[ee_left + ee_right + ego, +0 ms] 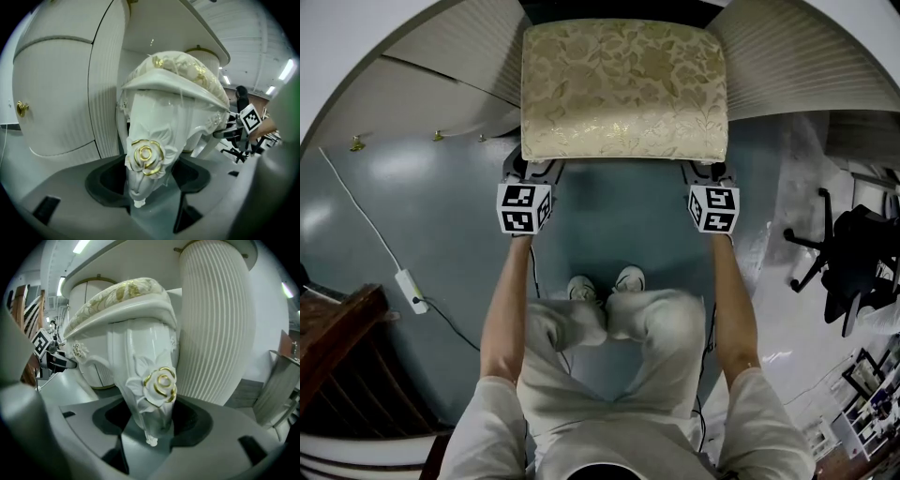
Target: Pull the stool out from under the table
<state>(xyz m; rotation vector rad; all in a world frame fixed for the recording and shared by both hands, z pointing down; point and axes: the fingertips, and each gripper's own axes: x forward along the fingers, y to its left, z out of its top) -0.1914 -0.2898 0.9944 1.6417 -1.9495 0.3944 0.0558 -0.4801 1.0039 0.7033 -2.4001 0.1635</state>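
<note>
- Head view: stool [623, 89] with a gold floral cushion stands on the blue-grey floor [422, 234], its far edge at the dark gap under the white table [441, 56].
- Left gripper [532, 172] is at the stool's near left corner, jaws wide apart, rose-carved left leg [147, 145] between them, not clamped.
- Right gripper [703, 173] is at the near right corner, jaws apart around the right leg [152, 380], no clear squeeze.
</note>
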